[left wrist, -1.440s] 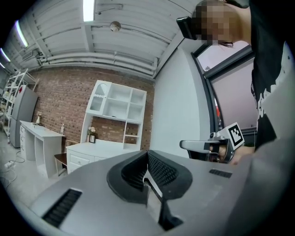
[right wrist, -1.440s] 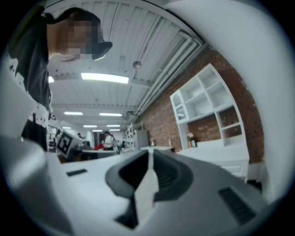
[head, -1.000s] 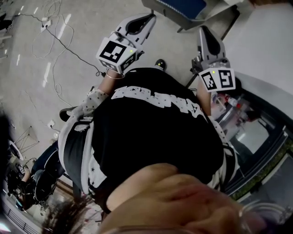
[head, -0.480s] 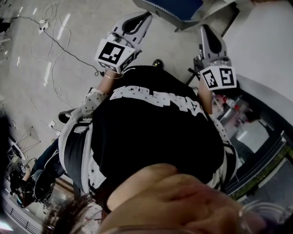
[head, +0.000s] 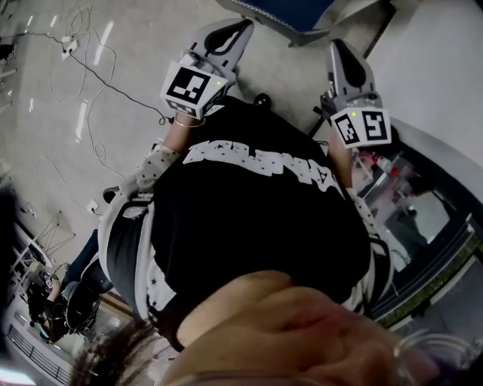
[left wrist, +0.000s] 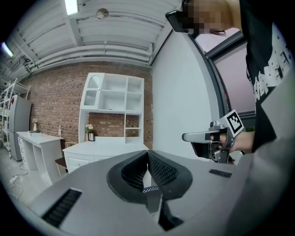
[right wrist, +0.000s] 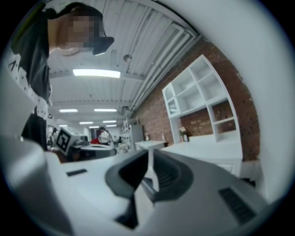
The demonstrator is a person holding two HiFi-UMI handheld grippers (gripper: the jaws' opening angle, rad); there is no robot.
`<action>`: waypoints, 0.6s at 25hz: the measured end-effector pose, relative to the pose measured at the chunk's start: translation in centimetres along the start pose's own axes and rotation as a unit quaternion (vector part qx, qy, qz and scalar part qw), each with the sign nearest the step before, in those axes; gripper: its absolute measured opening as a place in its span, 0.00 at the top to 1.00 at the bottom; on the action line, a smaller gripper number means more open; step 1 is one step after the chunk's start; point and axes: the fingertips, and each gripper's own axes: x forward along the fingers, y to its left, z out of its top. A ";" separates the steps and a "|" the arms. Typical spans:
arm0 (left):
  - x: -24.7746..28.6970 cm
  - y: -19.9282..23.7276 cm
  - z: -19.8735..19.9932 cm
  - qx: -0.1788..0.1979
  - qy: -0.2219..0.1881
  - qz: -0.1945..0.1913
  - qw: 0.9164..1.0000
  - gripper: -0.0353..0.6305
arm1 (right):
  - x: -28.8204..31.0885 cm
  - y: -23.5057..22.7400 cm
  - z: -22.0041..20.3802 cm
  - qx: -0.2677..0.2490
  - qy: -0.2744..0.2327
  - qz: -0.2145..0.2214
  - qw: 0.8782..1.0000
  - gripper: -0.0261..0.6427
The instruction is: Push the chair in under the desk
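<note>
Left gripper (head: 241, 29), right gripper (head: 337, 48): jaws closed on both, nothing gripped. Chair (head: 290, 10), blue seat, near gripper tips at top edge of head view. Cable (head: 113, 81) trails over floor at left. White desk (left wrist: 108, 148) with shelf unit against brick wall (left wrist: 50, 94). Black shirt (head: 256, 219) hides floor below.
</note>
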 end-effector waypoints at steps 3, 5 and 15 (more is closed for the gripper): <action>1.0 1.2 -0.2 -0.002 0.002 -0.013 1.000 0.89 | 0.5 -0.7 -0.3 0.001 0.007 -0.020 1.000 0.91; 1.6 2.1 -0.3 0.000 0.005 -0.024 1.000 0.89 | 1.0 -1.0 -0.5 0.002 0.008 -0.035 0.999 0.91; 4.5 5.6 -0.9 0.029 0.027 -0.073 0.997 0.89 | 5.0 -1.3 -1.2 -0.001 0.018 -0.072 0.997 0.91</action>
